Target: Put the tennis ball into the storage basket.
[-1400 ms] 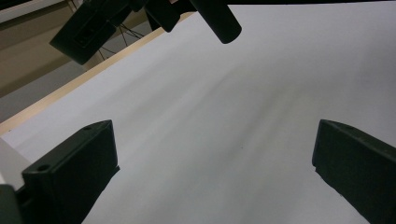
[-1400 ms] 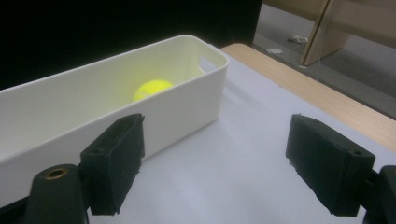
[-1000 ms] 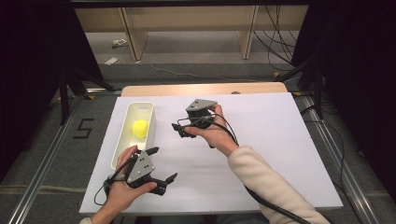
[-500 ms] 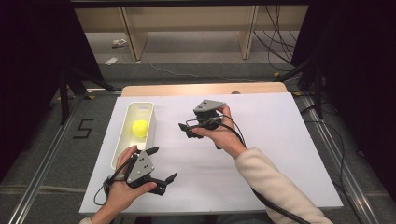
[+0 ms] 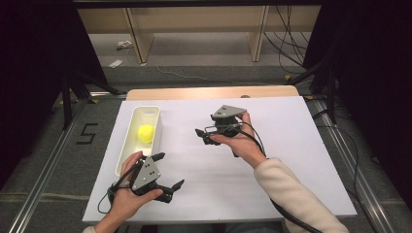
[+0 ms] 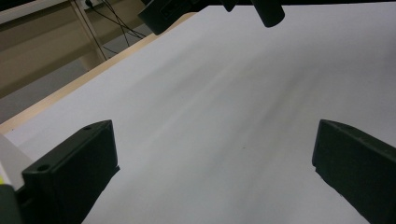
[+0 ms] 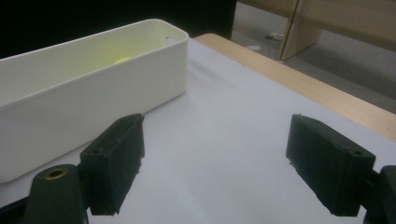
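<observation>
A yellow ball (image 5: 145, 132) lies in a long white tray (image 5: 125, 145) on the left of the white table top. Near the front edge, just right of the tray's near end, my left gripper (image 5: 170, 170) is held open and empty. In the left gripper view its jaws (image 6: 215, 158) stand wide apart over bare table, with the other gripper (image 6: 215, 11) far off at the top. At mid-table my right gripper (image 5: 202, 136) is open and empty, pointing towards the tray. The right gripper view has the gripper (image 7: 215, 158) facing the tray (image 7: 93, 84), with the ball (image 7: 122, 59) just showing over its rim.
A wooden strip (image 5: 209, 92) borders the table's far edge, with wooden shelving (image 5: 194, 29) beyond it. Cables (image 5: 301, 53) run on the floor at the back right. A "5" mark (image 5: 87, 133) is on the floor to the left. Bare white table (image 5: 291, 160) spreads right of both grippers.
My right gripper has drifted to the right, away from the tray, still open. The left gripper and the ball have stayed put.
</observation>
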Demonstrator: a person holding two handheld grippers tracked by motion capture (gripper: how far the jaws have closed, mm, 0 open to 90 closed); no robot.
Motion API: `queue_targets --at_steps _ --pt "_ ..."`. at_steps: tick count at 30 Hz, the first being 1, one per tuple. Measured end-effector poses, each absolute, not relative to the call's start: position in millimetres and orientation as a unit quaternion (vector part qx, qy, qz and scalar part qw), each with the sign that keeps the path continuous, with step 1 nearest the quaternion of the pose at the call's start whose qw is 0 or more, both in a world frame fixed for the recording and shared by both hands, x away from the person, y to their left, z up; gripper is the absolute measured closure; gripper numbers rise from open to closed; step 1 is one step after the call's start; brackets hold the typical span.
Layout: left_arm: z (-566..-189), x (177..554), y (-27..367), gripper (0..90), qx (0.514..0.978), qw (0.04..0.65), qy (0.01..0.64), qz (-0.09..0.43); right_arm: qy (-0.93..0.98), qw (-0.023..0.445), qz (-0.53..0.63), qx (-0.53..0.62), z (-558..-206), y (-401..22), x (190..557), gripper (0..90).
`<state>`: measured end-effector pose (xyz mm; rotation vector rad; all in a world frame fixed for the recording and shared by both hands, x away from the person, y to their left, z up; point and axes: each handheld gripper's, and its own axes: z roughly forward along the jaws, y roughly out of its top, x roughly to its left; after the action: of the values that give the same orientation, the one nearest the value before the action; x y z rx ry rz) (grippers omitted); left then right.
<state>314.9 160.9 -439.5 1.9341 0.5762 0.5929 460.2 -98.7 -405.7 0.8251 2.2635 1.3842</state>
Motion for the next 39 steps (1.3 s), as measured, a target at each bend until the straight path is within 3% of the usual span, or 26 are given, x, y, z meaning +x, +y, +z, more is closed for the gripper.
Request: queue_targets --at_steps 39 --pt "-439.4 315.3 161.7 0.0 0.796 0.496 0.242 0.249 0.788 0.207 0.482 0.322 -412.3 -164.7 435.8 19.4"
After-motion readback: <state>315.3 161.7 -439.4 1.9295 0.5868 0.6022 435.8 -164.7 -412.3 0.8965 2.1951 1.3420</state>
